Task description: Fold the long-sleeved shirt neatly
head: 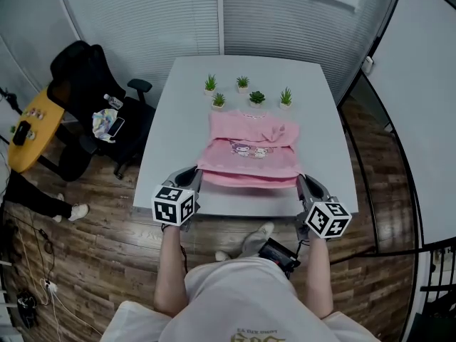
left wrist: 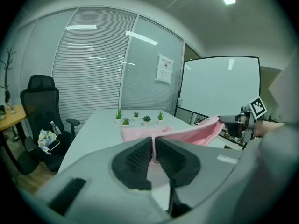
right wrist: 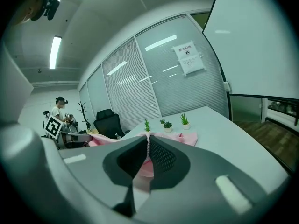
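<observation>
Head view — limp, light pink fabric long-sleeved shirt point(head: 251, 155); left tool point(head: 194, 177) and right tool point(head: 302, 184) clamp its six-o'clock hem corners — likely sound holds

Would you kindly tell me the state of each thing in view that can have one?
pink shirt: near hem held up, far part lying on the table
left gripper: shut on the hem's left corner
right gripper: shut on the hem's right corner
potted plants: five, all upright
</observation>
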`<control>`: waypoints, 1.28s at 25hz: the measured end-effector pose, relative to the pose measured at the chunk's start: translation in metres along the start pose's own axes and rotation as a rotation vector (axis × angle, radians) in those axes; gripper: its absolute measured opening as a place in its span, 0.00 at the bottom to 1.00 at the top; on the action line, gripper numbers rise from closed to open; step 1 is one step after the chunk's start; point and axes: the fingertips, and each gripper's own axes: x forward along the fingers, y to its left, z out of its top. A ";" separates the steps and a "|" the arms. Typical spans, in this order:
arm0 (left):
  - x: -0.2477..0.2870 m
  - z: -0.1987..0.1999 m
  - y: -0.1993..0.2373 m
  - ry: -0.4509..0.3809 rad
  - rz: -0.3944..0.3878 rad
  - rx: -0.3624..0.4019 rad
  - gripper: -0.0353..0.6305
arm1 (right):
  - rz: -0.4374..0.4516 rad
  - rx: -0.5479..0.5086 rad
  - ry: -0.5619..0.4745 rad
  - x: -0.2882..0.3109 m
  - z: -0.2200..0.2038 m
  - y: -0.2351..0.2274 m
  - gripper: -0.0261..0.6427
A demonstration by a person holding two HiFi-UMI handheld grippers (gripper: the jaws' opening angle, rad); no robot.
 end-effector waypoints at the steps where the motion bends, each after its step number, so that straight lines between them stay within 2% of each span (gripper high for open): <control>1: -0.002 0.003 0.000 -0.008 -0.001 0.000 0.09 | 0.000 -0.004 -0.005 -0.001 0.002 0.002 0.08; 10: -0.016 0.037 -0.007 -0.082 -0.026 0.025 0.09 | -0.021 -0.005 -0.086 -0.018 0.021 0.011 0.08; 20: -0.004 0.040 -0.004 -0.066 -0.036 0.024 0.09 | -0.038 0.014 -0.082 -0.013 0.022 0.007 0.08; 32: 0.054 0.062 0.022 -0.034 -0.046 0.023 0.09 | -0.053 0.053 -0.073 0.042 0.038 -0.022 0.08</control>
